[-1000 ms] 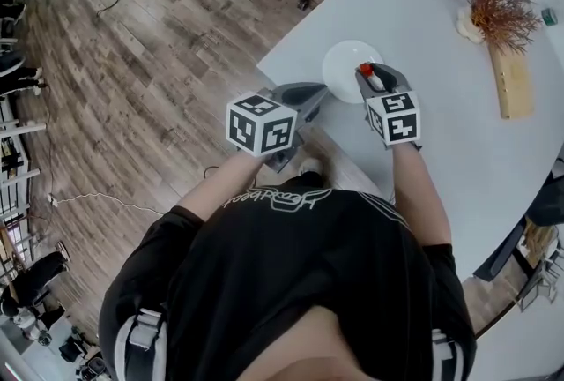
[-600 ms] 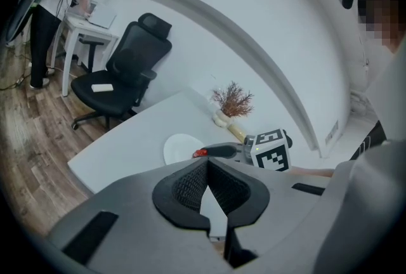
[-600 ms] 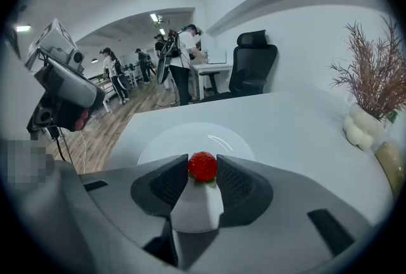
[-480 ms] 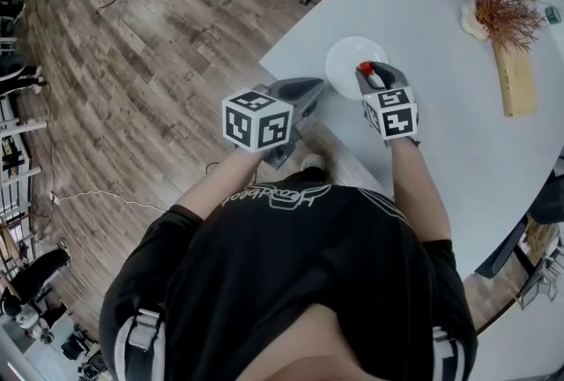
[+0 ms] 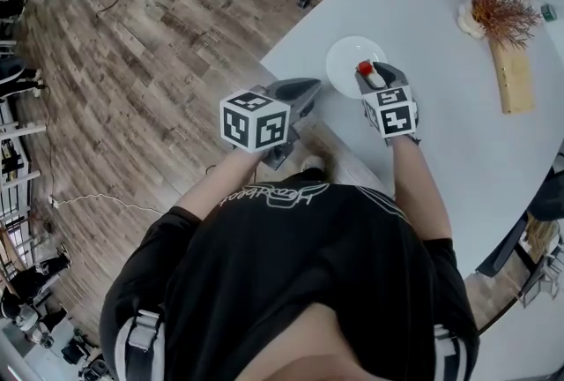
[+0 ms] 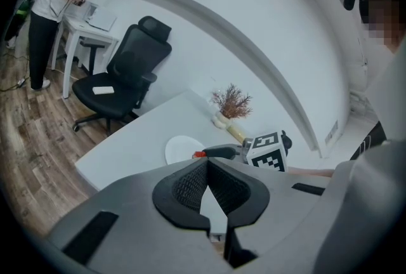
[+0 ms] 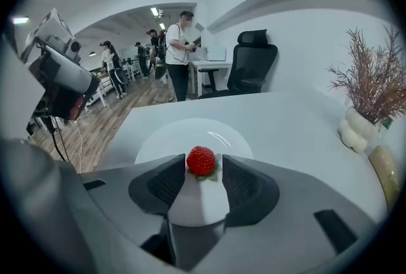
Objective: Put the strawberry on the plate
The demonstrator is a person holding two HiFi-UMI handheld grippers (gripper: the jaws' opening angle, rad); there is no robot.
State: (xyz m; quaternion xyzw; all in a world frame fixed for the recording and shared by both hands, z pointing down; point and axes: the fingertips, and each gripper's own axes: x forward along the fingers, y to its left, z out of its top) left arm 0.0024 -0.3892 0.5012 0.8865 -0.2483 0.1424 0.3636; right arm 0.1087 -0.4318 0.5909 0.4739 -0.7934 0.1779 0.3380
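Head view: strawberry on plate (shirt lettering illegible).

Right gripper tilts steeply down, jaws just now parting – the strawberry sits loose between them; left gripper hovers beside it, jaws pressed together on nothing.
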